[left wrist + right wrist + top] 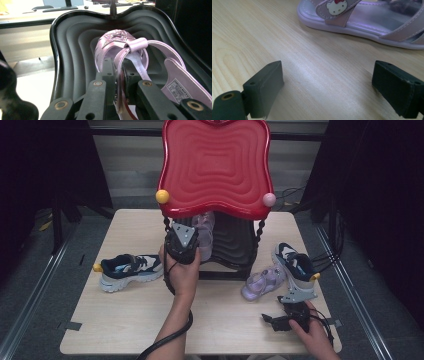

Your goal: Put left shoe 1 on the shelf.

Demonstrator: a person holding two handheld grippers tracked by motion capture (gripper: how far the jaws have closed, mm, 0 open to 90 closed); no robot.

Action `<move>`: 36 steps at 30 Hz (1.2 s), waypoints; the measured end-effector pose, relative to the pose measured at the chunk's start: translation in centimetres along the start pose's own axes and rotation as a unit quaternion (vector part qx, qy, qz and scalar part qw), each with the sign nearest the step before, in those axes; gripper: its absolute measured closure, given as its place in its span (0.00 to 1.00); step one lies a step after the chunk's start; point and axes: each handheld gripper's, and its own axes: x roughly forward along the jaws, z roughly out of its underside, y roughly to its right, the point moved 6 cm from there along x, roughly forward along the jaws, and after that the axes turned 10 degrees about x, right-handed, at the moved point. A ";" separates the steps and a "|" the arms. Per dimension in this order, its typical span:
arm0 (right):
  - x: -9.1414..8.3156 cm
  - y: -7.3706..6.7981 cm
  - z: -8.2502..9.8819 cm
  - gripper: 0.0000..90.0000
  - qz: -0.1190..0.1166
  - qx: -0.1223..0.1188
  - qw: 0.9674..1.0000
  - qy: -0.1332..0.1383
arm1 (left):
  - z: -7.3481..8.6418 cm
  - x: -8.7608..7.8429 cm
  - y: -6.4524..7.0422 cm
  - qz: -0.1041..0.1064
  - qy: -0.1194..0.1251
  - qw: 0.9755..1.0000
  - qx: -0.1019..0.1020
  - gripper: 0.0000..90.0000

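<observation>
High view: left tool is up at the black lower tray of the two-tier rack, under the red top tray; in the left gripper view its jaws are pinched tight on a strap of a lilac sandal sitting over that black tray. Right tool rests low at the counter's near right edge, jaws spread wide with nothing between them, second lilac sandal flat on the counter just ahead. One navy-white sneaker lies left of the rack, the other sneaker right, beside the second sandal.
</observation>
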 end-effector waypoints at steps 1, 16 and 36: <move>0.0 0.0 0.0 0.11 0.000 -0.001 1.000 0.000 | -0.1 0.1 0.0 -0.006 0.005 1.000 -0.002 0.92; 0.0 -0.1 0.0 0.11 -0.004 -0.002 1.000 0.000 | 1.3 2.7 0.1 -0.049 -0.006 0.999 0.008 0.90; 0.0 -0.1 0.1 0.11 -0.004 -0.002 1.000 -0.001 | 1.7 1.9 0.2 -0.034 -0.034 0.999 0.022 0.77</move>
